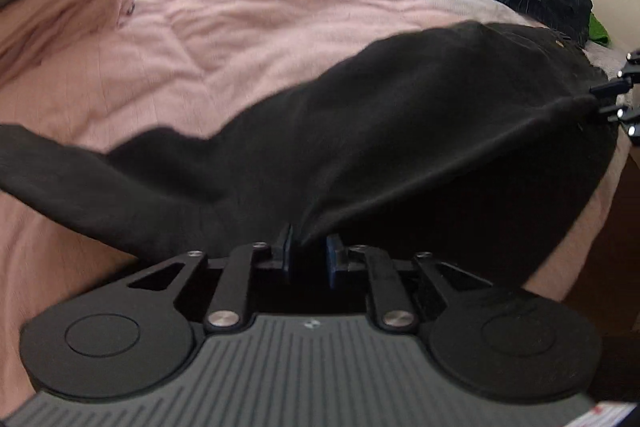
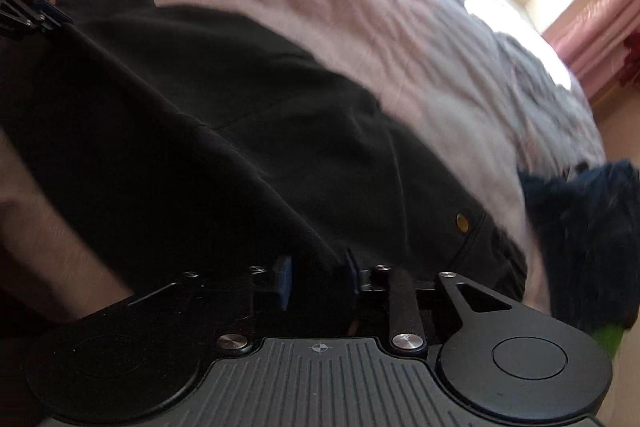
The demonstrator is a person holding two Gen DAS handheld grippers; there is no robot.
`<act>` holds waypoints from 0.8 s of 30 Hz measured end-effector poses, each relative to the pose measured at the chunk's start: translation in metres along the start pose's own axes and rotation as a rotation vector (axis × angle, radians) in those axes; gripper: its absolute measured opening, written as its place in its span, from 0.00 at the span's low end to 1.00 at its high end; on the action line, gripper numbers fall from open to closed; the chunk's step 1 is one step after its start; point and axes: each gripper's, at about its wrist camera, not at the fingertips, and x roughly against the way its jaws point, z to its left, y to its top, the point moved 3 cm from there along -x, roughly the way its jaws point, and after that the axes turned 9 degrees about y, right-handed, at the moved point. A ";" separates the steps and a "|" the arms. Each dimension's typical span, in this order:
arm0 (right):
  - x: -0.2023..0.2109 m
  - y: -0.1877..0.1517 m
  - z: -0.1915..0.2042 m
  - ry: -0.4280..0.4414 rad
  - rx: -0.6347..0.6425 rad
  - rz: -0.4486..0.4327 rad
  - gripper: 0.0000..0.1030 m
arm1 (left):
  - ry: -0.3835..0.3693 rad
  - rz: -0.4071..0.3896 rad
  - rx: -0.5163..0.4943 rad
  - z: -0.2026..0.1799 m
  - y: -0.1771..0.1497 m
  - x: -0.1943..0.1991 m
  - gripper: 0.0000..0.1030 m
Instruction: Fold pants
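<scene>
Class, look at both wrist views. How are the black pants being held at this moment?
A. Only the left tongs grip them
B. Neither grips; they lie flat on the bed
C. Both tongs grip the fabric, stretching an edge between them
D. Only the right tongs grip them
C: the left tongs and right tongs each pinch the black pants, a taut edge running between them.

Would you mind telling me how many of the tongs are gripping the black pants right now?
2. The left tongs pinch a fold of the black pants near the bed's front edge; the right tongs clamp the edge near the brass button. Nothing else holds them, as far as visible.
</scene>
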 end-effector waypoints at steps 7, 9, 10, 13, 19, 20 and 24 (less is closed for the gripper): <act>0.023 -0.076 -0.054 -0.024 -0.799 -0.149 0.46 | -0.046 0.091 0.250 0.037 -0.051 0.013 0.21; 0.030 -0.103 -0.088 0.020 -1.119 -0.297 0.46 | -0.029 0.101 0.343 0.053 -0.054 0.013 0.21; 0.029 -0.116 -0.100 0.059 -1.255 -0.369 0.46 | -0.021 0.102 0.388 0.061 -0.056 0.013 0.22; 0.015 -0.145 -0.130 0.123 -1.516 -0.515 0.45 | -0.016 0.098 0.519 0.077 -0.058 0.008 0.25; -0.019 -0.170 -0.147 0.158 -1.644 -0.504 0.45 | 0.012 0.079 0.880 0.115 -0.074 0.000 0.35; -0.022 -0.172 -0.147 0.165 -1.651 -0.510 0.45 | 0.020 0.069 0.942 0.123 -0.078 -0.001 0.37; -0.024 -0.175 -0.146 0.183 -1.668 -0.553 0.45 | 0.066 0.017 1.164 0.161 -0.091 -0.012 0.41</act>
